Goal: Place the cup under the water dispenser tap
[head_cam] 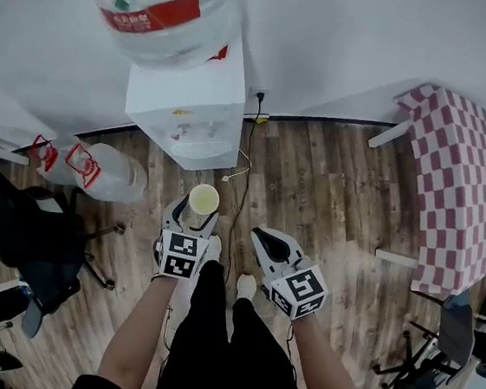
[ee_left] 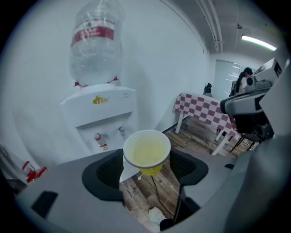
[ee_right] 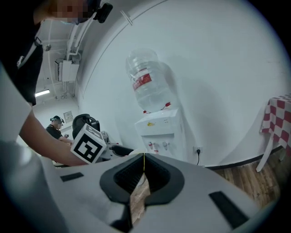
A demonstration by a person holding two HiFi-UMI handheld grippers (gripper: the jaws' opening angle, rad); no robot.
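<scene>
Currently, I judge the carry step in hand: the left tool (head_cam: 190,216) grips the yellow paper cup (ee_left: 146,151) with jaws wide, above the floor (head_cam: 332,182), near of the water dispenser (head_cam: 187,109). The right tool (ee_right: 143,160) is pinched closed, empty. Next move calls for advancing the cup level beneath the taps (ee_left: 121,130). Print on the red bottle label (ee_left: 92,33) is unreadable.

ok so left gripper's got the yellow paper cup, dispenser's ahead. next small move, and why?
Probably carry the left gripper forward toward the white water dispenser, with the yellow paper cup kept upright. The cup sits clamped between its jaws, open end up, but it is well short of the taps and the recess below them.
</scene>
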